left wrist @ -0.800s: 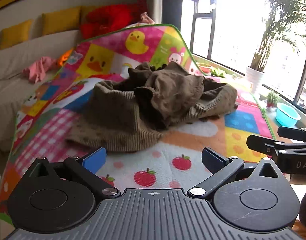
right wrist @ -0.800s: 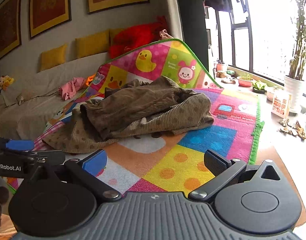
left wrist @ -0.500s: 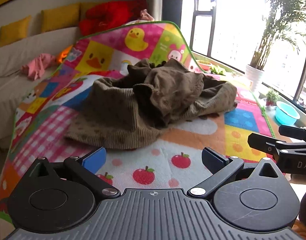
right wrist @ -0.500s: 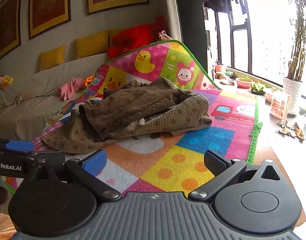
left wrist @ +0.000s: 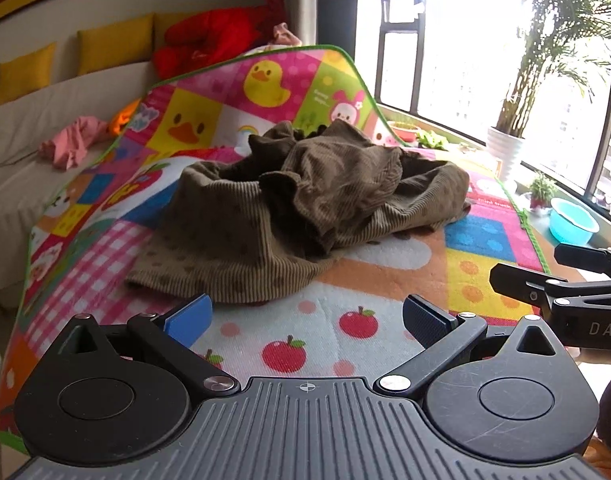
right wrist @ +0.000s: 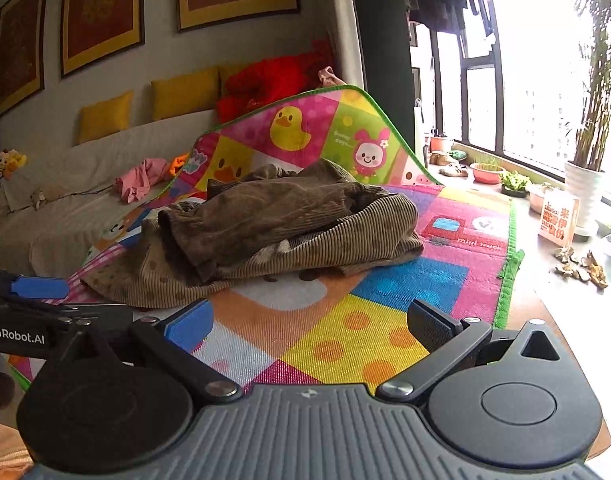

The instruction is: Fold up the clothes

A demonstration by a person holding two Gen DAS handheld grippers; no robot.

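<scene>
A crumpled brown corduroy garment [left wrist: 289,208] with darker dots lies heaped in the middle of a bright patchwork play mat [left wrist: 357,332]. The right wrist view shows the same garment [right wrist: 273,236] on the mat [right wrist: 345,340]. My left gripper [left wrist: 305,316] hovers just short of the garment's near hem, jaws wide open and empty. My right gripper [right wrist: 309,324] is also open and empty, over the mat's near right squares, a little short of the garment. Each gripper shows at the edge of the other's view.
A pale sofa [right wrist: 57,208] with yellow cushions, a pink cloth [right wrist: 139,178] and a red heap [right wrist: 269,84] runs along the left and back. The mat's far end curls up. Potted plants [right wrist: 581,184], a sign and a turquoise basin [left wrist: 571,226] line the window side.
Both grippers have edged forward toward the brown garment, which looms slightly larger. Jaws stayed wide open; the garment has not moved.
</scene>
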